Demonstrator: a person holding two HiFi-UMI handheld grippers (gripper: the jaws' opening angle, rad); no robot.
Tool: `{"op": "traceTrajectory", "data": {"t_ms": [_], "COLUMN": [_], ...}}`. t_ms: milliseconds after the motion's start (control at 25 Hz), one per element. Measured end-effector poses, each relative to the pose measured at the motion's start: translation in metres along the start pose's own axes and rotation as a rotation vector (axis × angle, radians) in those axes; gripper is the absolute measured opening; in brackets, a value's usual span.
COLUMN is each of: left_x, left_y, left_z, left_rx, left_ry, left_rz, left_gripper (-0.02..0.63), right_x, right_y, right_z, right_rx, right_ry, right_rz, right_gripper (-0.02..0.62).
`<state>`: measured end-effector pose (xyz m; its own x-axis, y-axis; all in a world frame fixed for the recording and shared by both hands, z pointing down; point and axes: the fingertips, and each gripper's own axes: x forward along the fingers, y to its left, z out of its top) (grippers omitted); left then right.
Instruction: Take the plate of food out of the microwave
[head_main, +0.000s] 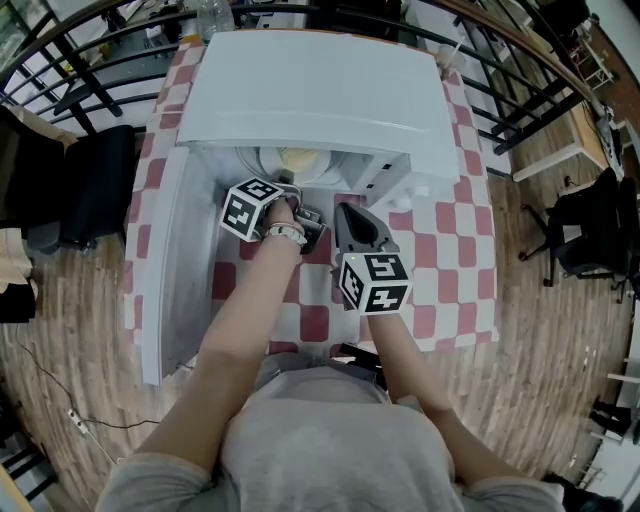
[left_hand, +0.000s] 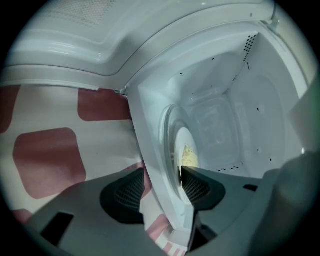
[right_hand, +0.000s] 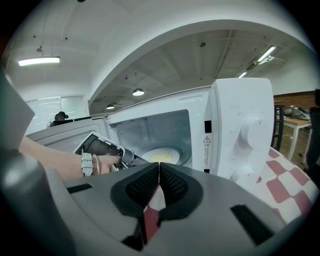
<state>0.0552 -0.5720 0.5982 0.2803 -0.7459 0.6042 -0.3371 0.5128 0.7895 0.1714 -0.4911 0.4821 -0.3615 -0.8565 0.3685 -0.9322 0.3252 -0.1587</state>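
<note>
The white microwave (head_main: 310, 90) stands on a red-and-white checked table (head_main: 450, 250), its door (head_main: 175, 270) swung open to the left. Inside, a white plate (head_main: 300, 160) of yellowish food (left_hand: 189, 156) lies on the floor of the cavity. My left gripper (head_main: 295, 200) is at the cavity mouth, open. In the left gripper view (left_hand: 162, 187) the plate's (left_hand: 186, 145) near rim and the microwave's front frame show in the gap; contact cannot be told. My right gripper (head_main: 347, 212) hangs in front of the oven, shut (right_hand: 159, 181) and empty.
The control panel with two knobs (right_hand: 245, 135) is right of the cavity. A black chair (head_main: 95, 185) stands left of the table and an office chair (head_main: 585, 235) to its right. A bottle (head_main: 215, 15) stands behind the microwave. Dark railings run along the back.
</note>
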Motion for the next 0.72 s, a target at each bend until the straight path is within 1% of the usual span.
{"op": "traceTrajectory", "data": {"t_ms": [160,240,280,640,720], "left_x": [-0.004,-0.007,-0.008,-0.014,-0.016], "left_y": [-0.003,-0.006,-0.007,-0.01,-0.012], "left_z": [-0.001,0.0,0.0,0.001,0.002], "left_rx": [0.004,0.014,0.016,-0.004,0.003], "left_ry": [0.005,0.003,0.002,0.005,0.001], "left_rz": [-0.012,-0.019,-0.021,-0.037,-0.044], "left_gripper": [0.192,0.142,0.131,0.085,0.052], "right_x": [-0.003,-0.005,-0.005,-0.009,-0.01], "right_y": [0.002,0.002,0.003,0.002,0.002], "right_z": [0.003,0.004,0.004,0.005,0.006], "right_rx": [-0.006,-0.009,-0.01,-0.01,-0.009], "right_ry": [-0.005,-0.006,-0.005,-0.009,-0.012], "right_rz": [0.004,0.005,0.004,-0.004,-0.004], "right_gripper": [0.026,0.026,0.026,0.026,0.026]}}
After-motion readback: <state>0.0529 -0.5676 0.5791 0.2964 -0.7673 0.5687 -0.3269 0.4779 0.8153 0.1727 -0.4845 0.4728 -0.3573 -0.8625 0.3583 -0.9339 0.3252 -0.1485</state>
